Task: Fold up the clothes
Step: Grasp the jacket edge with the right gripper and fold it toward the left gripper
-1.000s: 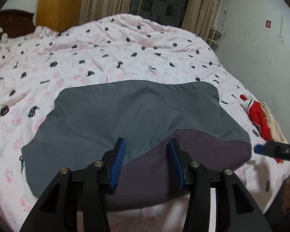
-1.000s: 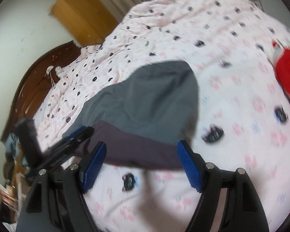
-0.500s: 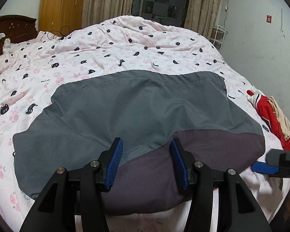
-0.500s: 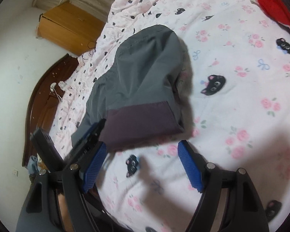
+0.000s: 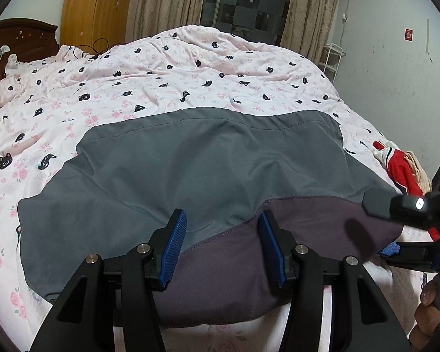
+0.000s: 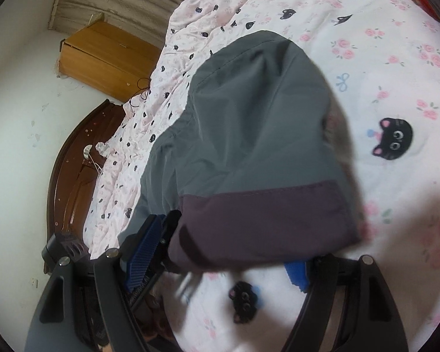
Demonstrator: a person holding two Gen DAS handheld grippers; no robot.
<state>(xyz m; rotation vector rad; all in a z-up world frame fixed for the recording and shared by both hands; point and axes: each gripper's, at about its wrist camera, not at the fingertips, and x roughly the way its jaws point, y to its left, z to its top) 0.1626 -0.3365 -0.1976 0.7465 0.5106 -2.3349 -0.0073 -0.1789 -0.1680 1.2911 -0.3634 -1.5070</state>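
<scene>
A grey garment [image 5: 208,158] with a dark purple band [image 5: 308,234] along its near edge lies spread flat on the pink cat-print bed cover [image 5: 161,79]. My left gripper [image 5: 223,234] hovers open over the seam between grey and purple, its blue pads apart and not pinching any cloth. My right gripper [image 6: 220,261] is open at the purple band's [image 6: 264,220] near corner. The cloth's edge lies between its fingers and covers part of the right pad [image 6: 297,270]. In the left wrist view the right gripper [image 5: 396,205] sits at the band's right end.
A red garment [image 5: 402,170] and a beige cloth lie at the bed's right edge. A dark wooden headboard [image 5: 20,38] and a wooden wardrobe [image 5: 94,8] stand at the far left, a white wire rack [image 5: 333,58] by the curtains. A hand [image 5: 431,316] shows at bottom right.
My right gripper has rolled and come down onto the purple corner, which now lies between its fingers. The left gripper has barely moved.
</scene>
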